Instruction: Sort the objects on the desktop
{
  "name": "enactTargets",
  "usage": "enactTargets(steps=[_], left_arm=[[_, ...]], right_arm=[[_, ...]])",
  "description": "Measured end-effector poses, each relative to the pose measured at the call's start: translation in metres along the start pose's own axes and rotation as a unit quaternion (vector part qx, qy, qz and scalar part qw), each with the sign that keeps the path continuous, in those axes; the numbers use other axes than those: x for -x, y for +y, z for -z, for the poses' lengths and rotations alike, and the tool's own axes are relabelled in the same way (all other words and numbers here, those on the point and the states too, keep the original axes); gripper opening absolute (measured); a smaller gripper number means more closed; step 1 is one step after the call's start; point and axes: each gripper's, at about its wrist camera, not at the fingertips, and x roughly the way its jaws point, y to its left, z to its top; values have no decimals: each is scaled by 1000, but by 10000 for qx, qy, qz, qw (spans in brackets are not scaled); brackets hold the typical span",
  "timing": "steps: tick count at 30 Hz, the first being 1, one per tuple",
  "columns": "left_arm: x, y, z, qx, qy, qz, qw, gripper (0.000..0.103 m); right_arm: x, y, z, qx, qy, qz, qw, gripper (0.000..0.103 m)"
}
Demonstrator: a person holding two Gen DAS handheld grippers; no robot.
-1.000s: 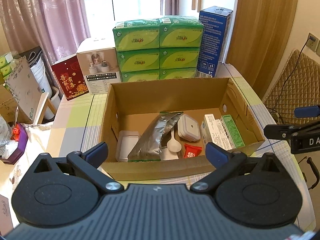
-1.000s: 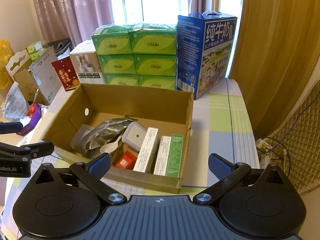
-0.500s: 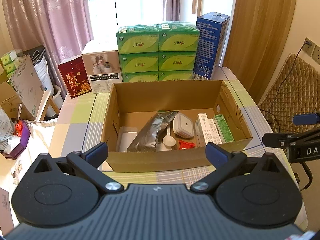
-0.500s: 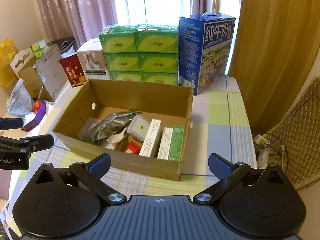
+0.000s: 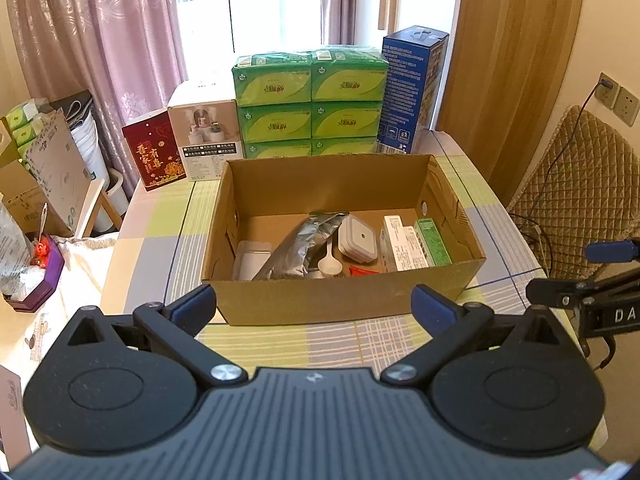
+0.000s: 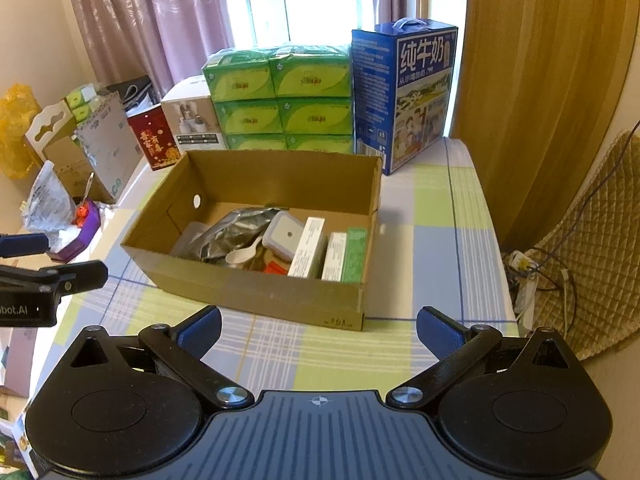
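Note:
An open cardboard box (image 5: 344, 304) (image 6: 256, 292) stands on the checked tablecloth. Inside lie a silver foil bag (image 5: 298, 246) (image 6: 232, 234), a white spoon (image 5: 330, 262) (image 6: 244, 256), a small lidded container (image 5: 357, 238) (image 6: 285, 235), a red packet (image 5: 362, 270) (image 6: 276, 268), a clear tub (image 5: 250, 258), white cartons (image 5: 402, 246) (image 6: 308, 252) and a green carton (image 5: 432, 242) (image 6: 354, 254). My left gripper (image 5: 315, 309) hangs open in front of the box, holding nothing. My right gripper (image 6: 319, 331) is open and empty, near the box's front right corner.
Behind the box stand stacked green tissue packs (image 5: 310, 108) (image 6: 280, 96), a blue milk carton case (image 5: 412, 88) (image 6: 404, 92), a white appliance box (image 5: 206, 140) and a red gift box (image 5: 154, 154). Clutter and a purple tray (image 5: 36, 280) sit left. A quilted chair (image 5: 576, 184) is right.
Both grippers have pulled back and up from the box, so it looks smaller and farther. Both stay open; the box contents have not moved.

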Motion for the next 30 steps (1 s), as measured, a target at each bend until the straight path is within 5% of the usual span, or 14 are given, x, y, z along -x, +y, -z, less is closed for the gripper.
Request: enactTargets(steps=[30], left_arm=[[57, -12, 48, 215, -138, -72, 9996, 102]], right_arm=[[52, 15, 55, 4, -342, 12, 9994, 101]])
